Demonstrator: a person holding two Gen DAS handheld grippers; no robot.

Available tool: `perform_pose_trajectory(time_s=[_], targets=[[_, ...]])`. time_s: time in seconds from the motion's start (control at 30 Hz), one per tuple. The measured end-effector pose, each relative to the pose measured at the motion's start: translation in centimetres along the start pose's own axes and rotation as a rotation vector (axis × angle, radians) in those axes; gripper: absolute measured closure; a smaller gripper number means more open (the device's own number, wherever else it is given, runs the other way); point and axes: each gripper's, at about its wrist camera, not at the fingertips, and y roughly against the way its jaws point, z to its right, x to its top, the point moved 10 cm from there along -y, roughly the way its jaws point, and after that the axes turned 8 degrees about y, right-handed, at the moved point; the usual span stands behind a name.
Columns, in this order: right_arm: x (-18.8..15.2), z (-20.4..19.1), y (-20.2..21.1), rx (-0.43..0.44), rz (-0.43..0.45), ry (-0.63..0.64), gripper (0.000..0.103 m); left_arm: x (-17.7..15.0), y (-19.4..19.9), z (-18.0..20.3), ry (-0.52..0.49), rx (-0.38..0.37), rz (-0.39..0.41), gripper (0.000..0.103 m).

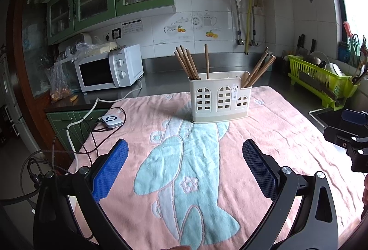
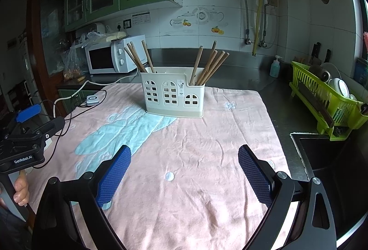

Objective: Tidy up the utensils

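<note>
A cream utensil holder (image 1: 219, 98) with arched cut-outs stands on a pink towel (image 1: 264, 135); it also shows in the right wrist view (image 2: 172, 96). Several brown chopsticks lean in its left part (image 1: 186, 62) and several in its right part (image 1: 260, 68); they also show in the right wrist view, left group (image 2: 138, 57) and right group (image 2: 210, 65). My left gripper (image 1: 185, 146) is open and empty, well short of the holder. My right gripper (image 2: 184, 151) is open and empty, also short of it. Each gripper shows at the edge of the other's view.
A white microwave (image 1: 108, 68) stands back left with cables (image 1: 92, 135) and a small white device (image 1: 111, 120) at the towel's left edge. A green dish rack (image 2: 326, 98) and a sink (image 2: 326, 158) lie to the right. A soap bottle (image 2: 274, 67) stands behind.
</note>
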Motion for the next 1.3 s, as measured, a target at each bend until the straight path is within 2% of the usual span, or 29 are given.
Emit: perform_pose_trajectory(time_s=[1.3], targets=[[0.00,-0.13,-0.14,0.012,0.004,-0.001,0.012,-0.12,0.06,-0.01,0.001,-0.005,-0.002,0.005]])
